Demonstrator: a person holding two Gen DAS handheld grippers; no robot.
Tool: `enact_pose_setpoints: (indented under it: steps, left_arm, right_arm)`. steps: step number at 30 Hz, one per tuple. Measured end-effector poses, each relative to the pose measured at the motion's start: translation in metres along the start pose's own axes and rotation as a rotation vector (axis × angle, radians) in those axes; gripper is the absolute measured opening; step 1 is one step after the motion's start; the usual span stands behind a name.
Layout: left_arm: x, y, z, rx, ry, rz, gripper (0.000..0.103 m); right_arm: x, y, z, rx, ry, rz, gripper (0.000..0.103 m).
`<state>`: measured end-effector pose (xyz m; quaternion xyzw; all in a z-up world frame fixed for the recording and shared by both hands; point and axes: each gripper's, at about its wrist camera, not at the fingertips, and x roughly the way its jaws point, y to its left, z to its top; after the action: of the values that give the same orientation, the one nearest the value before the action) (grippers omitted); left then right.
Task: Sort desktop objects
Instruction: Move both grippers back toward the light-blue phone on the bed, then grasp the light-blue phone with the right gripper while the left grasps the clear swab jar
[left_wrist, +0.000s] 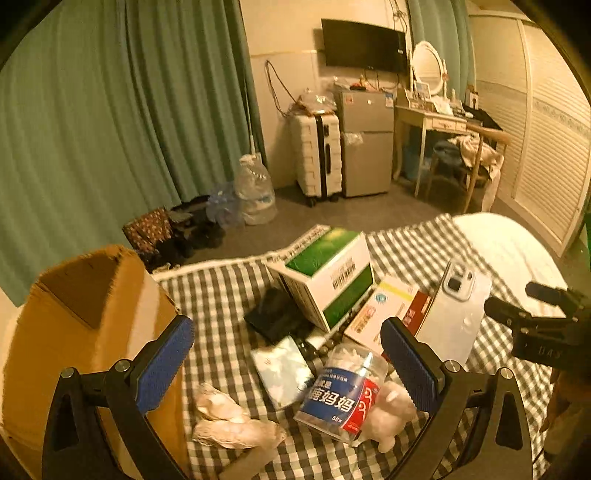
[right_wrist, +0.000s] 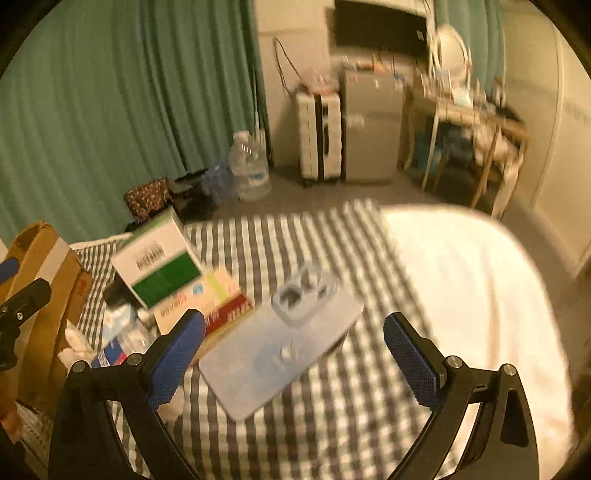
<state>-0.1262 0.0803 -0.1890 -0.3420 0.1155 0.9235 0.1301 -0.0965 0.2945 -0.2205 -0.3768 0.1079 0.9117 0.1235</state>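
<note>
My left gripper (left_wrist: 288, 365) is open above a pile on the checked cloth (left_wrist: 221, 295). Under it lie a cotton swab jar (left_wrist: 340, 395), a tissue pack (left_wrist: 282, 369), a pink plush toy (left_wrist: 391, 413) and crumpled tissue (left_wrist: 229, 421). Behind them are a black wallet (left_wrist: 273, 314), a white and green box (left_wrist: 325, 277), a medicine box (left_wrist: 384, 310) and a red box (left_wrist: 417, 310). A clear phone case (right_wrist: 280, 347) leans tilted against the boxes, blurred, just ahead of my open right gripper (right_wrist: 295, 358), which touches nothing.
An open cardboard box (left_wrist: 88, 332) stands at the left edge of the cloth. To the right a white bed sheet (right_wrist: 461, 295) shows beyond the cloth. On the floor behind are water jugs (left_wrist: 255, 192), a suitcase (left_wrist: 317, 155), a small fridge (left_wrist: 365, 144) and a dressing table (left_wrist: 439, 122).
</note>
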Motion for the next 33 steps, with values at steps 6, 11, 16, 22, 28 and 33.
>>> enact_pose_setpoints:
  steps: [6, 11, 16, 22, 28, 33]
  left_arm:
    - [0.027, -0.007, -0.014, 0.009, 0.063, -0.033, 0.103]
    - [0.043, -0.02, -0.031, 0.06, 0.098, -0.045, 0.103]
    - [0.054, -0.023, -0.037, 0.074, 0.125, -0.059, 0.103]
    - [0.069, -0.021, -0.042, 0.035, 0.157, -0.128, 0.103]
    - [0.075, -0.021, -0.048, 0.019, 0.176, -0.163, 0.103]
    - [0.084, -0.022, -0.053, 0.016, 0.255, -0.235, 0.091]
  right_arm:
    - [0.028, -0.011, -0.03, 0.08, 0.102, 0.039, 0.098]
    - [0.042, -0.006, -0.041, 0.085, 0.134, 0.065, 0.092]
    - [0.059, 0.0, -0.049, 0.096, 0.188, 0.099, 0.084]
    - [0.074, 0.009, -0.048, 0.078, 0.205, 0.118, 0.078]
    - [0.069, 0.012, -0.05, 0.064, 0.216, 0.136, 0.061]
    - [0.061, 0.007, -0.048, 0.085, 0.209, 0.161, 0.044]
